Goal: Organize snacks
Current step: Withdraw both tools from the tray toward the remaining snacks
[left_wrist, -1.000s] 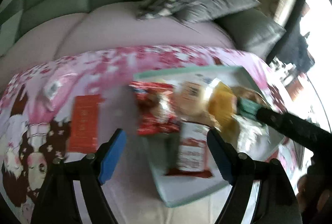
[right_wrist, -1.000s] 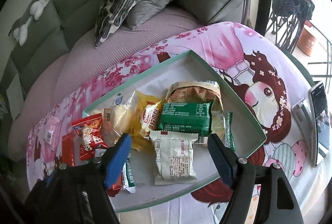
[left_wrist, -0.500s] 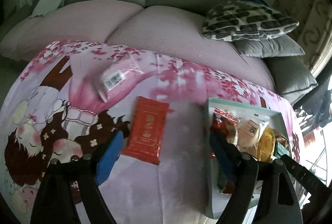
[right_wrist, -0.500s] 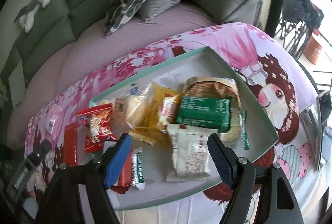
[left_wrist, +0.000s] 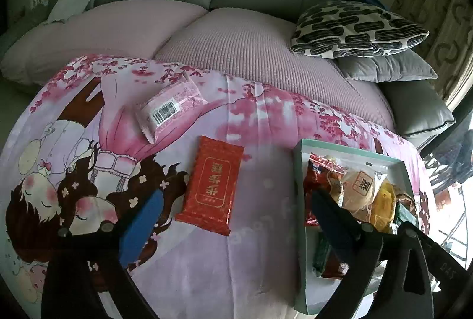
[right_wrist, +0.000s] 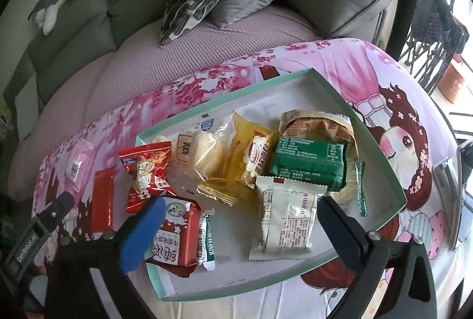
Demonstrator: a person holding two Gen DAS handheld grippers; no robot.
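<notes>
1. On the pink printed tablecloth (left_wrist: pixel 257 245), outside the tray: one red flat packet (left_wrist: pixel 211 184), lying flat just off the tray's left wall. Its long axis runs from the near edge of the cloth toward the sofa-side edge, leaning slightly right at the far end; the crimped short ends face those two edges.
2. Further toward the far left edge of the cloth: one pink wrapped snack (left_wrist: pixel 171 109), barcode up, lying aslant, well apart from the red packet.
3. Green-rimmed tray (right_wrist: pixel 381 168): holds the sorted lot, including a green packet (right_wrist: pixel 309 164), a white packet (right_wrist: pixel 285 218), a yellow packet (right_wrist: pixel 251 153) and a red-and-white packet (right_wrist: pixel 174 233) at the near left corner. Some overlap; the exact count is hard to tell.
4. Left gripper (left_wrist: pixel 233 230): jaws opening, spread wide, nothing between the pads. It hangs over the cloth with the red flat packet just ahead.
5. Right gripper (right_wrist: pixel 239 230): jaws opening, empty, poised over the near half of the tray above the white packet.
6. Step in hand, as judged: collecting the red flat packet with the left gripper. Best done by straddling its short width, pads against the two long sides near mid-length, closing gently so the foil does not buckle, then lifting clear of the tray wall before setting it into a bare part of the tray.
</notes>
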